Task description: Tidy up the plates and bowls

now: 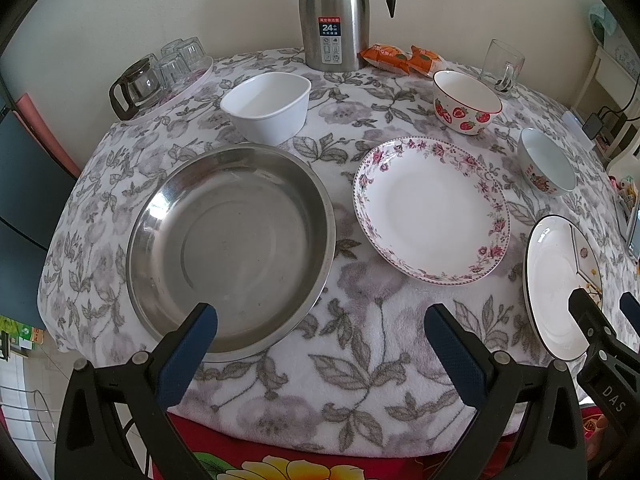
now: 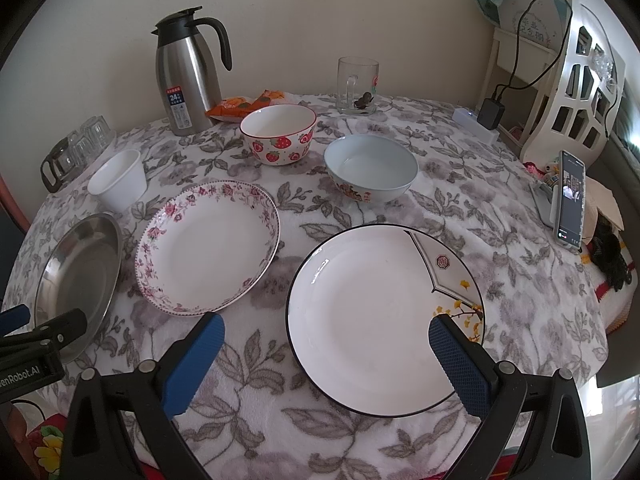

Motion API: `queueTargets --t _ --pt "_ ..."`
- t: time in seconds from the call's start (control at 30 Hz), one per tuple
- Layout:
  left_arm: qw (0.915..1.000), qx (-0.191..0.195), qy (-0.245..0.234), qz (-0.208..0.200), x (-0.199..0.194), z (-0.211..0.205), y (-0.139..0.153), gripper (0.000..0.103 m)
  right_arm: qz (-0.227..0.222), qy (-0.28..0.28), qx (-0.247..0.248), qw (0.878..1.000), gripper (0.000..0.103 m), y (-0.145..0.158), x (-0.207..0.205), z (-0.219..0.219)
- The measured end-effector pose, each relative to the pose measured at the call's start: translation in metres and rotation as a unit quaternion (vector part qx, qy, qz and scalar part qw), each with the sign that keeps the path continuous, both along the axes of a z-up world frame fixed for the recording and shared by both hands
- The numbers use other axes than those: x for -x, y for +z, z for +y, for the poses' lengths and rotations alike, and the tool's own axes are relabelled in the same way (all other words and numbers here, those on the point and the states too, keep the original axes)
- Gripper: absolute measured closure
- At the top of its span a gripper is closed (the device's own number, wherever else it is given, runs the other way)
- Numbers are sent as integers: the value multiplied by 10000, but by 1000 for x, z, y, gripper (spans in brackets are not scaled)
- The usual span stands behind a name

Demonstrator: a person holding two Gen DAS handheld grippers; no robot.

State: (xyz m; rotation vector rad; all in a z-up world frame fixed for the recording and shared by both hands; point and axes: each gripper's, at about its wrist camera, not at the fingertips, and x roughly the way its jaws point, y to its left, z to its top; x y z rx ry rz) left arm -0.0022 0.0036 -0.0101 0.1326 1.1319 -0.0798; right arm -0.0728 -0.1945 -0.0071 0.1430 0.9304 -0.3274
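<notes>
Both grippers are shown spread wide and empty above the near edge of the table (image 1: 360, 360). Left gripper (image 1: 320, 344) is poised near the near rim of the steel pan (image 1: 232, 248); right gripper (image 2: 326, 350) straddles the near rim of the black-rimmed plate (image 2: 372, 320), without evident contact.

No piece appears to have been gathered yet, so the step in hand is judged to be the first pick. A plate lying flat on soft cloth is best taken at its raised rim, one finger being slid under the lip and the other set inside the well. A level lift is advised, since glazed ware may slip between the pads. Stacking is best done largest below, bowls nested separately.

Counted items: three shallow dishes, namely the steel pan, the floral plate (image 2: 208, 248) and the black-rimmed plate. Three bowls are seen behind them: a white bowl (image 1: 266, 106), a strawberry bowl (image 2: 279, 134) and a pale blue bowl (image 2: 371, 168). All six lie apart from one another. One thermos (image 2: 188, 80) and one glass mug (image 2: 357, 86) stand at the rear.
</notes>
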Motion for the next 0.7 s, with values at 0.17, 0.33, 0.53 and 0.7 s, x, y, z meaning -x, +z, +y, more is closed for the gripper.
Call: queueTargets --t 0.17,0.33,0.53,0.7 --pt "10000 1 3 5 0 0 1 0 1 11 6 10000 0 0 0 0" --pt "10000 5 8 6 -1 0 1 0 2 26 11 10000 0 -2 1 1" --pt "9986 332 396 -150 -4 27 4 0 -212 204 -173 9994 0 4 -1 9" --pt "9910 711 1115 -208 -11 69 8 0 -349 483 -427 9973 0 6 -11 25"
